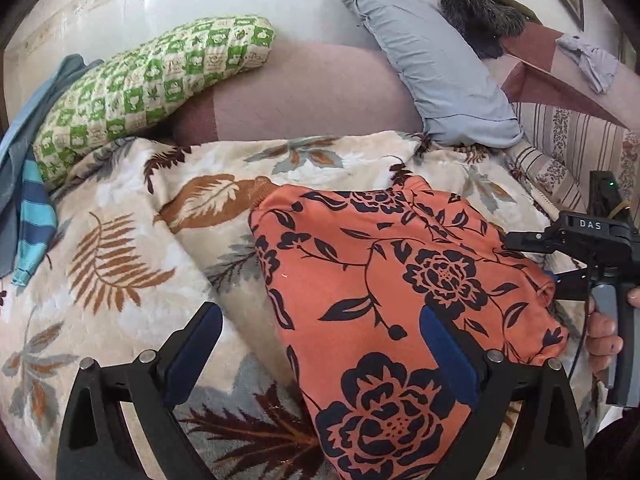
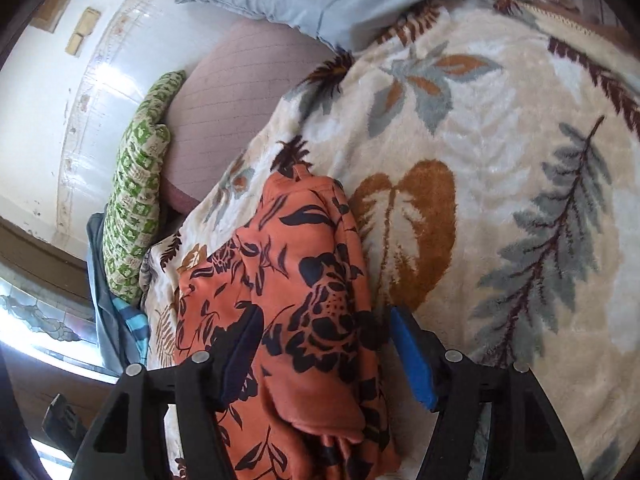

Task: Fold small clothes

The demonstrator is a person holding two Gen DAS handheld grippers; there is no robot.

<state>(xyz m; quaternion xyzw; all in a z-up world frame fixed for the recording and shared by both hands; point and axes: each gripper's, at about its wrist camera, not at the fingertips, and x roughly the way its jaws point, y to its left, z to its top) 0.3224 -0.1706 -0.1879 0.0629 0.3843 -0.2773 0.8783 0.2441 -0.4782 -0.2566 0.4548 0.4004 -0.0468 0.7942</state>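
Note:
An orange garment with a black flower print (image 1: 380, 280) lies folded and bunched on a cream leaf-pattern blanket (image 1: 120, 240). My left gripper (image 1: 320, 344) stands open wide over its near left edge. The right finger (image 1: 448, 352) rests over the cloth and the left finger is over bare blanket. In the right wrist view the garment (image 2: 304, 264) runs lengthways between the jaws of my right gripper (image 2: 326, 354), which looks open, its bright blue pad (image 2: 412, 356) just beside the cloth. In the left wrist view the right gripper (image 1: 536, 264) sits at the garment's right edge, held by a hand (image 1: 604, 336).
A green checked pillow (image 1: 152, 80) and a blue-grey pillow (image 1: 436, 68) lean on the mauve headboard. Blue striped cloth (image 1: 34, 220) lies at the blanket's left edge. A dark furry thing (image 1: 480, 16) and a pale cloth (image 1: 588, 62) sit at the far right. The blanket (image 2: 500, 160) spreads to the right.

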